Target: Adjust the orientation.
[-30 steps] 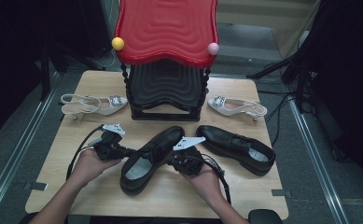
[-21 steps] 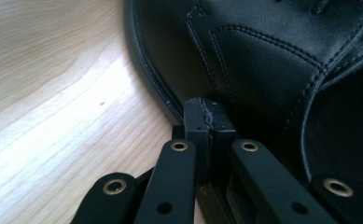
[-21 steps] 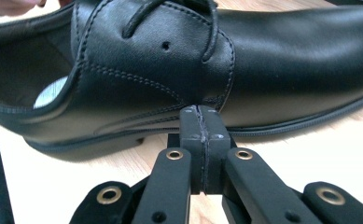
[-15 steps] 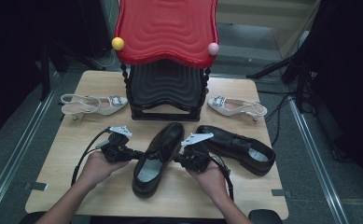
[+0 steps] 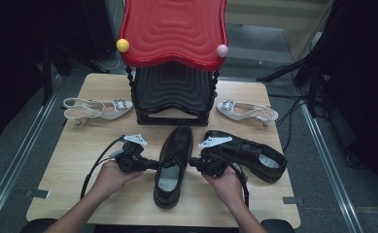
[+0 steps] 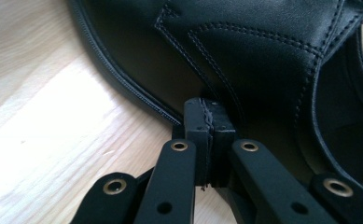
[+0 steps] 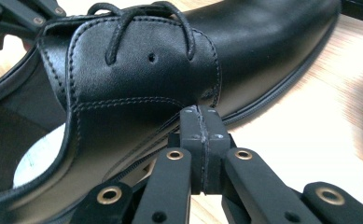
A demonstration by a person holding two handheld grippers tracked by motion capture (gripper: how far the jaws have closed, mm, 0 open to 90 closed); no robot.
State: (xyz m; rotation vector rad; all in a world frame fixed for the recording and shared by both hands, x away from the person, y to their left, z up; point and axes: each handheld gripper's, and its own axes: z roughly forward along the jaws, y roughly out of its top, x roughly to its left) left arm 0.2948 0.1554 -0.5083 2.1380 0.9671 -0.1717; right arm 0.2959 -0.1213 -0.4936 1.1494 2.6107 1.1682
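Two closed grippers flanking unbranded shoe

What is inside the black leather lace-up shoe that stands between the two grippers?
Inside the black leather lace-up shoe a pale grey insole shows at the heel. The toe part is covered by the upper, so it cannot be seen.

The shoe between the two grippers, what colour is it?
Black leather shoe with black laces; right gripper view shows it best.
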